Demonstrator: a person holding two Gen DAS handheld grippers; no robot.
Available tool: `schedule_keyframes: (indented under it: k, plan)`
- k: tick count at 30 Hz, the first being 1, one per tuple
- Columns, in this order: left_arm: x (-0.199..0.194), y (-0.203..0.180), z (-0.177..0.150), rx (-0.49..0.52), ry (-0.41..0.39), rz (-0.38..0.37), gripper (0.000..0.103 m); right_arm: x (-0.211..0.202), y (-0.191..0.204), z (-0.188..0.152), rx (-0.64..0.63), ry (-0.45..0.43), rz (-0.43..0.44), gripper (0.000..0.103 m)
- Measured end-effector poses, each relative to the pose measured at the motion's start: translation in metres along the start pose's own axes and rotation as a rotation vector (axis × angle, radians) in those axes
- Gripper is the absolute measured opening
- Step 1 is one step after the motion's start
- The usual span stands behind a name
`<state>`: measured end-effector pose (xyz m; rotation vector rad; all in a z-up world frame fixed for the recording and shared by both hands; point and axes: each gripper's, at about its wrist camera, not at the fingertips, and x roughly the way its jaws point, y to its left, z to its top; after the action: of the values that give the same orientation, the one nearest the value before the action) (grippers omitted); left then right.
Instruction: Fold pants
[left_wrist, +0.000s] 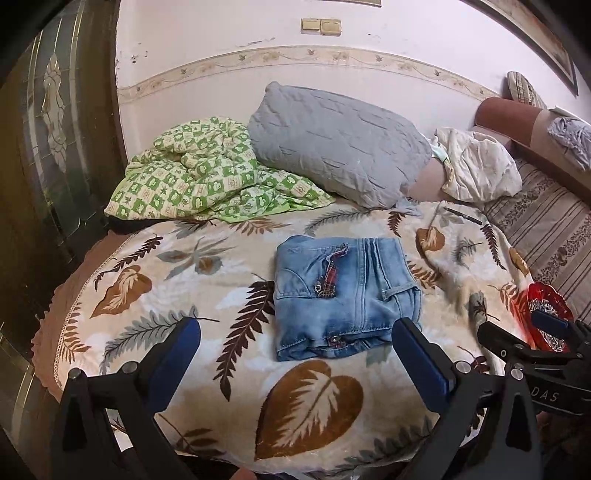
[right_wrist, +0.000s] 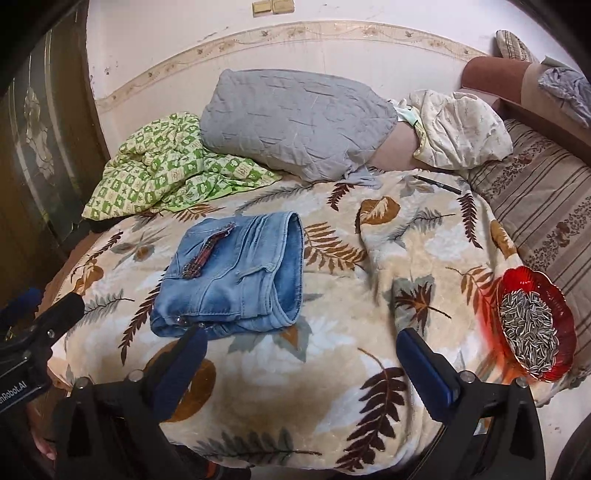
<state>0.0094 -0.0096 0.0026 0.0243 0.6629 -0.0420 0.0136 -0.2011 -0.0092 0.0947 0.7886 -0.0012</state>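
The pants (left_wrist: 345, 295), a pale blue denim pair, lie as a compact squarish bundle on the leaf-print blanket (left_wrist: 314, 398), and everything else is best placed from them. Beyond them, toward the wall, rest the grey pillow (left_wrist: 332, 144) and the rumpled green checked quilt (left_wrist: 207, 173); to their right, near the blanket's edge, sits a red glass dish (right_wrist: 535, 321) of sunflower seeds, well apart from the denim, probably out of the way of any sweeping cloth. The left gripper (left_wrist: 295, 369) hovers on the near side of the bundle with its blue pads spread wide and nothing between them; the right gripper (right_wrist: 303, 365) hangs just to the bundle's near right, equally wide apart and empty. Neither visibly touches the fabric. Judging by the stacked layers, with the waistband and snap facing the near edge and the folded edge on the right, the folding looks essentially complete, which would explain why both tools are drawn off and unloaded instead of pinching a hem.
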Motion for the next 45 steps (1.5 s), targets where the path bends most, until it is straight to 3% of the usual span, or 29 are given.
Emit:
schedule_keyframes:
  k: [45]
  plan:
    - [-0.002,0.004,-0.003,-0.007,-0.006,0.016,0.103,0.001,-0.005,-0.003,0.012,-0.001,-0.031,0.103]
